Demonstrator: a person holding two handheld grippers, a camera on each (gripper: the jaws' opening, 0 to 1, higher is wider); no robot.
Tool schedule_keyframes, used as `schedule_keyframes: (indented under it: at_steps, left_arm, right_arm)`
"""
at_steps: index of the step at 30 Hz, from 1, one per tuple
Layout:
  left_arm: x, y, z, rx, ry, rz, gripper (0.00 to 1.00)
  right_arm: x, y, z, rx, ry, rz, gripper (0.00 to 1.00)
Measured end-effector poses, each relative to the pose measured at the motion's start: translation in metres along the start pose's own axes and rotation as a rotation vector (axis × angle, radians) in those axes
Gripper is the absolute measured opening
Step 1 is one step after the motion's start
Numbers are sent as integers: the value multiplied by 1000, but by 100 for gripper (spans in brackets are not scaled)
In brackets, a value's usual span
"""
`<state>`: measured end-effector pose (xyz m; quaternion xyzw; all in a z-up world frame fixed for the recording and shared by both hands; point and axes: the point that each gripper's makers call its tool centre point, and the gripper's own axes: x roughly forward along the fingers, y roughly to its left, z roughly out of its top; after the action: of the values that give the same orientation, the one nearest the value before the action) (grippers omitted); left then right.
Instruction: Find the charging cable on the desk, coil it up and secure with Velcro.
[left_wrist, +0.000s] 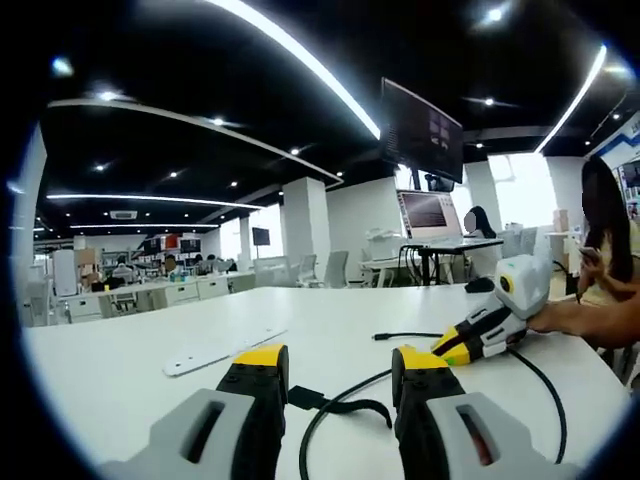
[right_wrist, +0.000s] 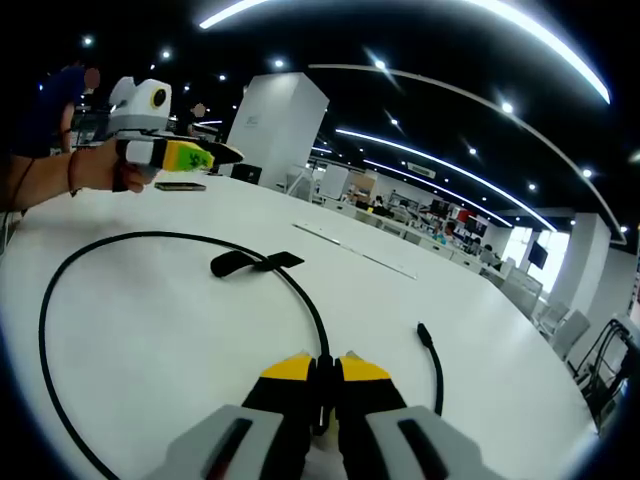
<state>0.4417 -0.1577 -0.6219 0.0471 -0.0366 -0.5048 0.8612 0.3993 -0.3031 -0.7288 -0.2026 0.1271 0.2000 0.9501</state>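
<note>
black cable (right_wrist: 150, 240) lies loose across the white desk (right_wrist: 180, 350) in one wide loop, so i judge the coiling barely begun: nothing is wound tight yet, and the velcro strap (right_wrist: 250, 263) trails open from the cable, fastened around nothing.

my right tongs (right_wrist: 324, 372) sit with their yellow-tipped jaws pressed together on the cable, pinching it where it runs between them; from there the loop sweeps out ahead and to the left of the jaws and comes back round low on the left. a free plug end (right_wrist: 424, 332) rests just to the right of those jaws, apart from them.

my left tongs (left_wrist: 335, 365) stand apart, holding nothing, hovering low over the desk; the strap (left_wrist: 335, 404) lies between their jaws, a little ahead, though i cannot tell if it touches either one. the other plug end (left_wrist: 381, 337) lies further ahead, between the left tongs and the right tongs (left_wrist: 455, 346).

what is left, as i read it: gather the loop into tight turns, then wrap and close the strap.

count: one cable, one strap, two plug ends, two tongs. also one pale flat strip (left_wrist: 222, 351) ahead-left of the left tongs, and one dark phone-like slab (right_wrist: 180, 186) far ahead of the right ones.
</note>
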Motion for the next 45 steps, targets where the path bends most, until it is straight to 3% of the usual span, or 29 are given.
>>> schedule_keyframes:
  at_steps: [32, 45]
  left_arm:
    - [52, -23, 15, 111, 79, -166, 42]
    - [73, -37, 13, 99, 88, -216, 42]
  right_arm:
    - [-2, 7, 6, 8, -5, 3, 10]
    - [-5, 10, 5, 9, -5, 5, 10]
